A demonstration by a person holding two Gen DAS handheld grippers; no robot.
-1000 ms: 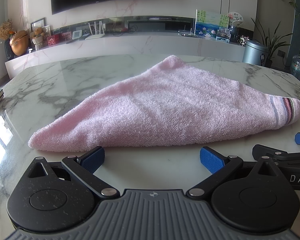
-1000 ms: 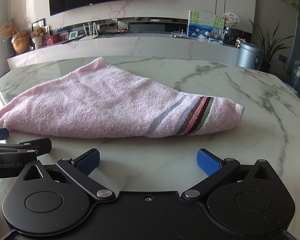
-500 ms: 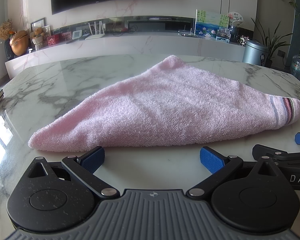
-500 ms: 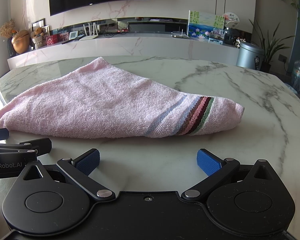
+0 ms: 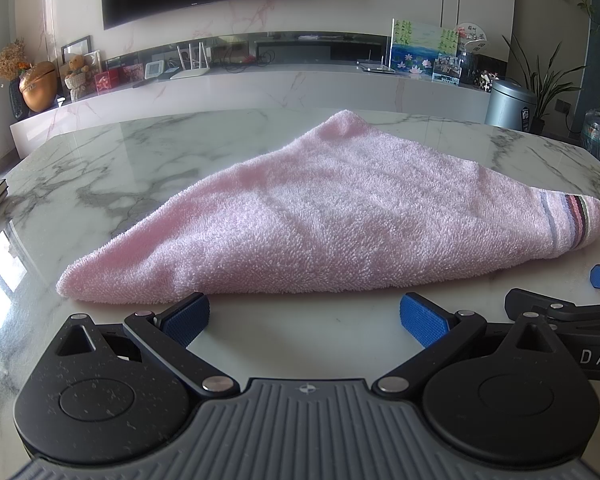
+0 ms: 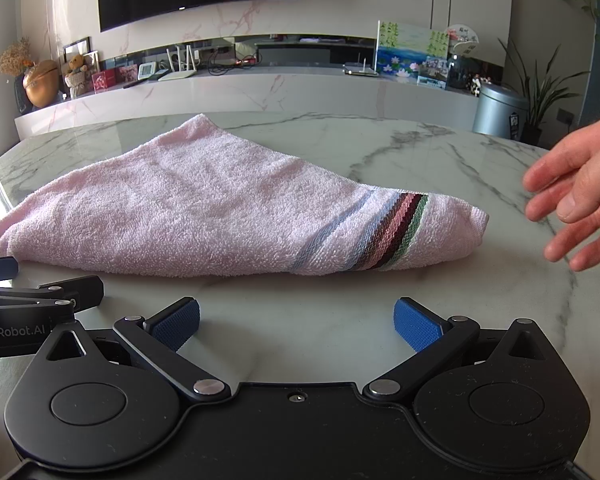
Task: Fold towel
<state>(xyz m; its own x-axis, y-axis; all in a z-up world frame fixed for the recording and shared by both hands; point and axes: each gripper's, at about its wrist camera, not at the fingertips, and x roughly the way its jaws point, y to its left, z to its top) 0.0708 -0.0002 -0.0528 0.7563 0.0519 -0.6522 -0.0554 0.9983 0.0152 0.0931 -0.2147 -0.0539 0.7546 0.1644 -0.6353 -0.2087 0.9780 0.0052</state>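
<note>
A folded pink towel [image 5: 340, 216] lies on a marble tabletop [image 5: 100, 160]; both grippers' jaws stand apart, empty, as a bare hand [image 6: 576, 196] reaches in.

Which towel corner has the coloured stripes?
The right-hand corner of the towel, ahead of the right gripper; its stripes set it apart, the other corners being plain pink.
</note>
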